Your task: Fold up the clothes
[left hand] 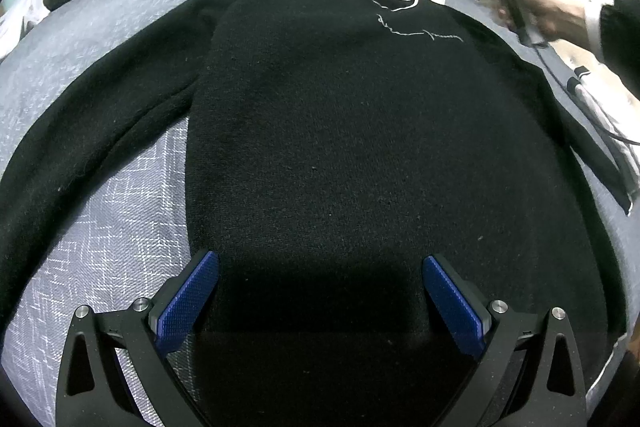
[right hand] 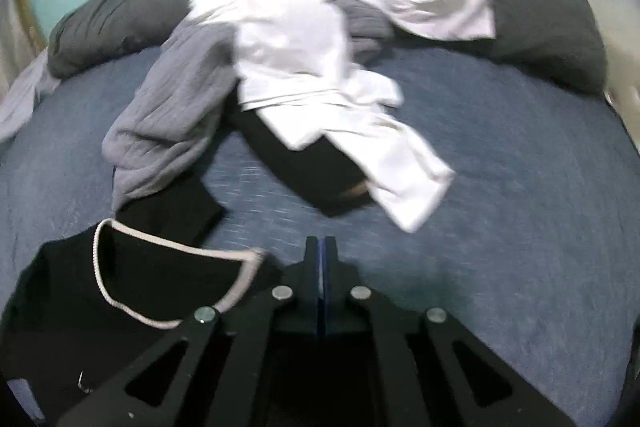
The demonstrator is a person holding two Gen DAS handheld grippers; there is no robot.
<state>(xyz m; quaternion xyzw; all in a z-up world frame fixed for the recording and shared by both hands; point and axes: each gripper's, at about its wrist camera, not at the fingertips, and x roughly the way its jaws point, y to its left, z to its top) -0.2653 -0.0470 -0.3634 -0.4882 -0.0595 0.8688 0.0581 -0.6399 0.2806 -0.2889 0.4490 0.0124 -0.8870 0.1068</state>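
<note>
Sweater (left hand: 340, 131) flat on bed (left hand: 104, 227); left claw (left hand: 320, 291) open.

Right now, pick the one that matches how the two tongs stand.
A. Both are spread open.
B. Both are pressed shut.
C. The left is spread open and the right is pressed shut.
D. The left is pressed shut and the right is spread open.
C: the left tongs hang with blue pads wide apart over the black sweater, while the right tongs have their pads pressed together over the bed.
</note>
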